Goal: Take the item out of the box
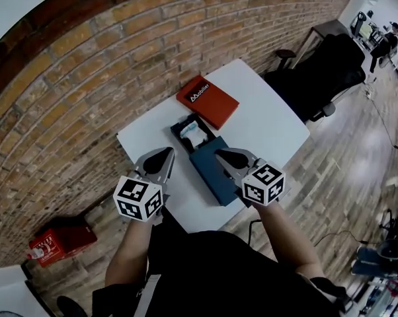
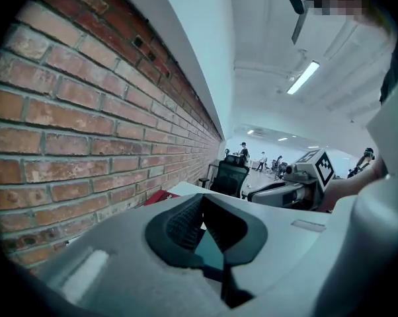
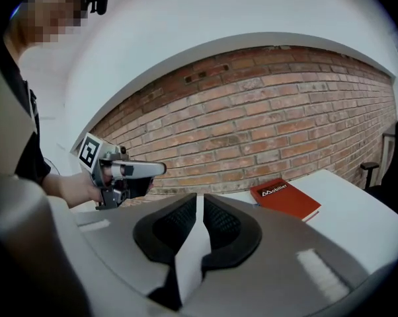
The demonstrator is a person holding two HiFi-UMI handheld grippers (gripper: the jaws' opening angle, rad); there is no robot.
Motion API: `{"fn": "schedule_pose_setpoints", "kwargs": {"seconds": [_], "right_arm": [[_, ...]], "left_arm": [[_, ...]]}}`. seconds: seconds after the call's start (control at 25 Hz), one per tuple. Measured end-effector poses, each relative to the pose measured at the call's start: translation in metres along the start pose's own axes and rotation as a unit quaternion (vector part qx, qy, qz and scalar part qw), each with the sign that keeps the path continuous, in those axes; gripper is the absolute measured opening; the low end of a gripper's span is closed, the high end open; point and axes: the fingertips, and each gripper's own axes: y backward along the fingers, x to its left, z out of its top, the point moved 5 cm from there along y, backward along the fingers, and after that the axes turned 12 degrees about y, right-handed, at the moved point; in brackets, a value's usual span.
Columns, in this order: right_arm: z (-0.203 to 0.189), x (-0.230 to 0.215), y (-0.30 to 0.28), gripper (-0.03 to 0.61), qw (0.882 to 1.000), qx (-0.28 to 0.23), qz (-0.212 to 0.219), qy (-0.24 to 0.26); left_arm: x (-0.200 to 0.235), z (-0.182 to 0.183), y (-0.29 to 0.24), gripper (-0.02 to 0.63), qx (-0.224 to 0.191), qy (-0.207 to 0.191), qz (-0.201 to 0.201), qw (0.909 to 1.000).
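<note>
On the table (image 1: 265,111), item (image 1: 193,134) in open box (image 1: 178,136), beyond left gripper (image 1: 167,153) and right gripper (image 1: 220,154), jaws slightly apart, empty.

Only one word can be read. It is white print on the lid of the red flat case (image 1: 207,102), a zigzag mark followed by what looks like "Mobilier", and it is sharpest in the right gripper view. The cubes on the left gripper (image 1: 158,160) and right gripper (image 1: 228,158) carry black-and-white square markers, patterns rather than letters. A white label on the red object on the floor (image 1: 60,242) is too small to read.
</note>
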Motion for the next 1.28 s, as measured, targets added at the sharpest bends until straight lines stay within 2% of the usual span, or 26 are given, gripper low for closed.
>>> {"fn": "schedule_pose_setpoints", "kwargs": {"seconds": [0.24,0.56,0.92,1.08,1.28], "right_arm": [[-0.017,-0.033,-0.061,0.061,0.997,0.073,-0.002,-0.004],[-0.050,-0.069,-0.122,0.084,0.987,0.158,-0.005,0.010],[-0.088,-0.095,-0.170,0.091,0.969,0.246,0.002,0.027],[-0.101,-0.088,-0.183,0.108,0.961,0.273,0.017,0.030],[-0.117,-0.073,-0.198,0.141,0.941,0.327,0.057,0.073]], "left_arm": [[0.038,0.001,-0.039,0.006,0.029,0.019,-0.030,0.9989],[0.073,0.000,-0.075,0.006,0.033,0.031,-0.048,0.9978],[0.108,-0.015,-0.095,0.006,0.058,0.040,-0.050,0.9962],[0.115,-0.015,-0.098,0.006,0.066,0.031,-0.063,0.9954],[0.122,-0.008,-0.093,0.007,0.062,0.037,-0.067,0.9951]]}}
